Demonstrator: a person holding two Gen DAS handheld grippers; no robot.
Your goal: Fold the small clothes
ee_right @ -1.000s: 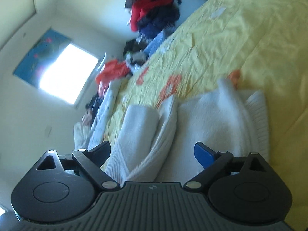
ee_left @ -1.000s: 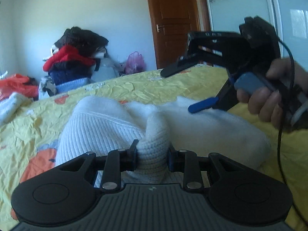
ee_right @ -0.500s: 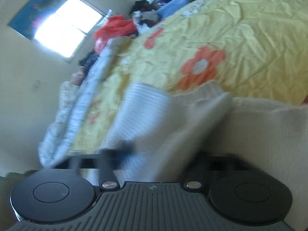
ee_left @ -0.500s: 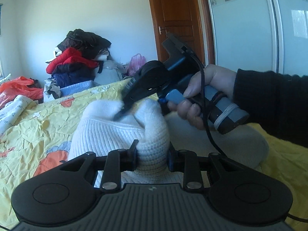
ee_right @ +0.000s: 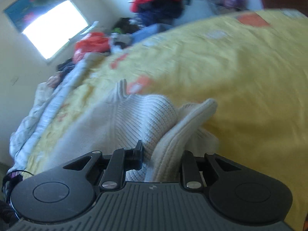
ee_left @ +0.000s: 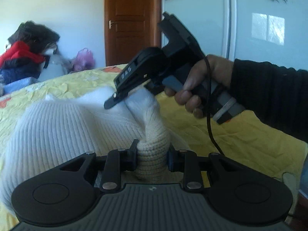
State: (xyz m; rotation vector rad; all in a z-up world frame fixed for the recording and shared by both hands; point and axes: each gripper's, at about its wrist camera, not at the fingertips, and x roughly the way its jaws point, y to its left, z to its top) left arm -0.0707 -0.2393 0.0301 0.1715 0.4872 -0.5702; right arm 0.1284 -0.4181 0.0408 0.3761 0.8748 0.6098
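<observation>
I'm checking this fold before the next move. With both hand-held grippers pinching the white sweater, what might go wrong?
1. The left hand-held gripper pinches a thick bunch of the white sweater; extra layers may drag along and spoil the fold.
2. The right hand-held gripper has just closed on a folded edge; that grip may slip.
3. Its cable could snag.

A big bed (ee_left: pixel 240 134) has a yellow cover (ee_right: pixel 240 67) with orange and white flowers on it. Past the far edge of the bed there is a pile of clothes (ee_left: pixel 25 57). It has red, dark blue and black things in it. Near the pile sits a pink bag (ee_left: pixel 83 58). A brown wooden door (ee_left: pixel 132 21) stands behind the bed, and it is shut. Next to the door is a tall pale wardrobe (ee_left: pixel 250 19) with little flower shapes near the top. A bright window (ee_right: pixel 54 28) shines on the wall. Along one side edge of the bed lies a white crumpled blanket (ee_right: pixel 38 111).
</observation>
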